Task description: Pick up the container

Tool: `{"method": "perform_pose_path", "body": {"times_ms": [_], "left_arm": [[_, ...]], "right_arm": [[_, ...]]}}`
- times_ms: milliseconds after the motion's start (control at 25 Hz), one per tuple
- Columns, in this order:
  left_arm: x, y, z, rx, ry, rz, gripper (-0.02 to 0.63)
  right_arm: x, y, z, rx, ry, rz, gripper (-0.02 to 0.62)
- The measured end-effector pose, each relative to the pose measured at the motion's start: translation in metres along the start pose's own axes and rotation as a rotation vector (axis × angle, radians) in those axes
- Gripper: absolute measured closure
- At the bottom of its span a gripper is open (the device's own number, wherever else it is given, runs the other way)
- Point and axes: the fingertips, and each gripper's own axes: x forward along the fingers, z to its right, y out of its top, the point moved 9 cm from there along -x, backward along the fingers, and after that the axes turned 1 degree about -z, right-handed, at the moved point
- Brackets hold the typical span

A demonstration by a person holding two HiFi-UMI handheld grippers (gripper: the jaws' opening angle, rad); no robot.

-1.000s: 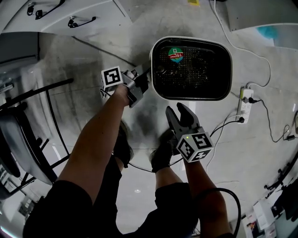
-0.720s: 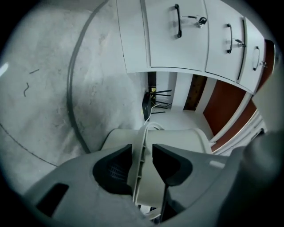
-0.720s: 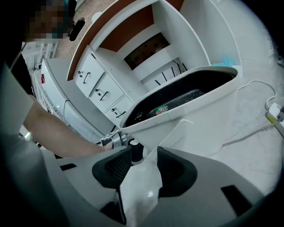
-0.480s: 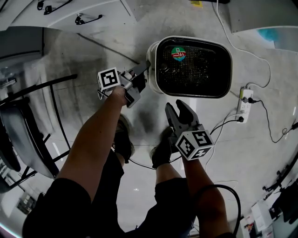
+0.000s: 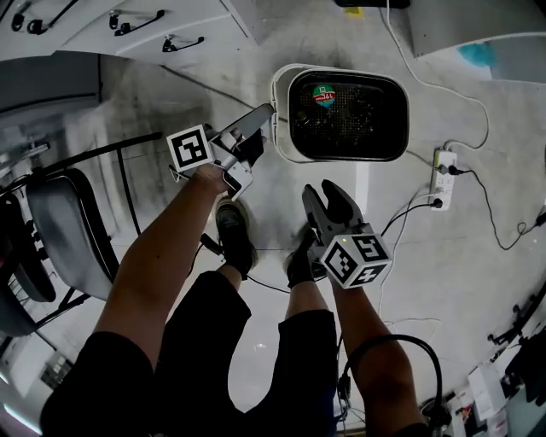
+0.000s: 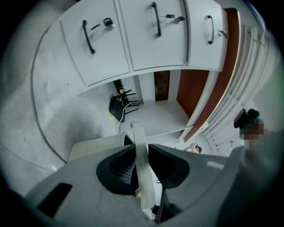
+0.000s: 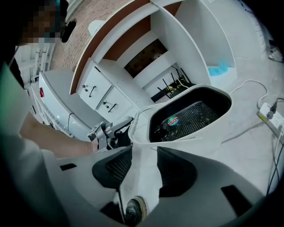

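The container point(image 5: 285, 102) is a white tub with a dark mesh-lined inside and a round red and green sticker point(image 5: 323, 93). My left gripper point(image 5: 259, 128) is shut on the rim at its left end. In the left gripper view the thin white rim point(image 6: 141, 164) stands pinched between the pads of the left gripper point(image 6: 141, 153), whose jaws have just been closing. My right gripper point(image 5: 322, 198) hangs open below the tub and touches nothing. In the right gripper view the tub point(image 7: 199, 139) hangs ahead of the right gripper point(image 7: 144, 165), with the left gripper point(image 7: 108, 133) at its left edge.
A power strip point(image 5: 445, 166) with cables lies on the floor right of the tub. A dark chair point(image 5: 60, 230) stands at the left. White cabinets with black handles point(image 5: 136, 21) line the far side. The person's shoes point(image 5: 232, 235) are below the grippers.
The left gripper's jaws have gone from open around the tub's rim to shut on it. That gripper has risen and the tub came away from the power strip with it. The right gripper rose a little.
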Motion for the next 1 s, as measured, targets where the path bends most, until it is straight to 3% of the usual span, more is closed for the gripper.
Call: {"method": "perform_pose_path", "body": {"times_ms": [200, 440, 800, 1000], "left_arm": [[0.011, -0.004, 0.033, 0.065, 0.077, -0.014, 0.508], [0.038, -0.006, 0.062, 0.084, 0.006, -0.071, 0.490], [0.093, -0.001, 0.096, 0.249, -0.077, -0.315, 0.474], [0.116, -0.003, 0.104, 0.215, -0.079, -0.369, 0.470]], "right_arm": [[-0.006, 0.022, -0.019, -0.142, -0.066, -0.005, 0.449], [0.014, 0.057, -0.033, -0.304, -0.075, -0.015, 0.434], [0.022, 0.087, -0.026, -0.295, -0.030, -0.018, 0.434], [0.013, 0.099, -0.017, -0.285, -0.028, -0.004, 0.466]]}}
